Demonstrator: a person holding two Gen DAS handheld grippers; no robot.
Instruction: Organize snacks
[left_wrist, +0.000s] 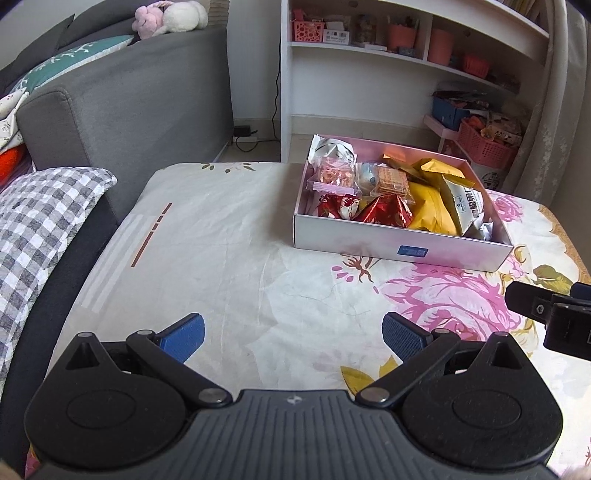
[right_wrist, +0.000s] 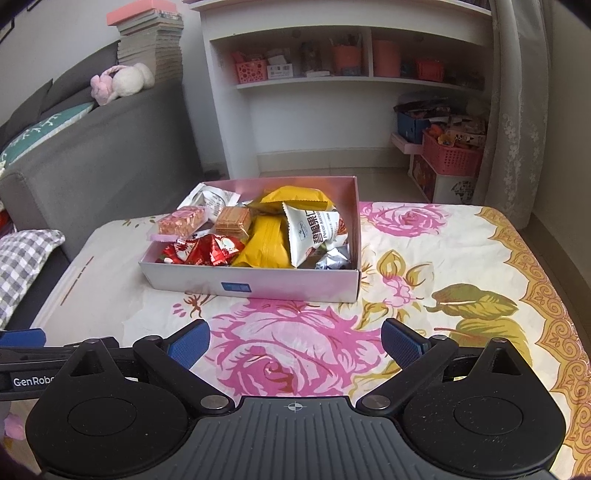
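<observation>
A shallow pink-white box (left_wrist: 402, 245) (right_wrist: 255, 282) stands on the flowered tablecloth, filled with several snack packs. Among them are yellow bags (left_wrist: 430, 210) (right_wrist: 267, 245), a white pecan bag (right_wrist: 314, 230), red foil packs (left_wrist: 386, 210) (right_wrist: 205, 251), a wafer pack (left_wrist: 391, 181) (right_wrist: 232, 219) and a pink-wrapped bar (left_wrist: 332, 177) (right_wrist: 181, 221). My left gripper (left_wrist: 293, 334) is open over the cloth, short of the box and to its left, with nothing between its blue pads. My right gripper (right_wrist: 295, 341) is open too, in front of the box, holding nothing.
A grey sofa (left_wrist: 122, 99) with cushions and a plush toy (left_wrist: 170, 16) stands at the left. A white shelf unit (right_wrist: 351, 74) with pink bins is behind the table. A pink basket (right_wrist: 452, 157) sits on the floor at the right. The table edge (right_wrist: 546, 280) curves at the right.
</observation>
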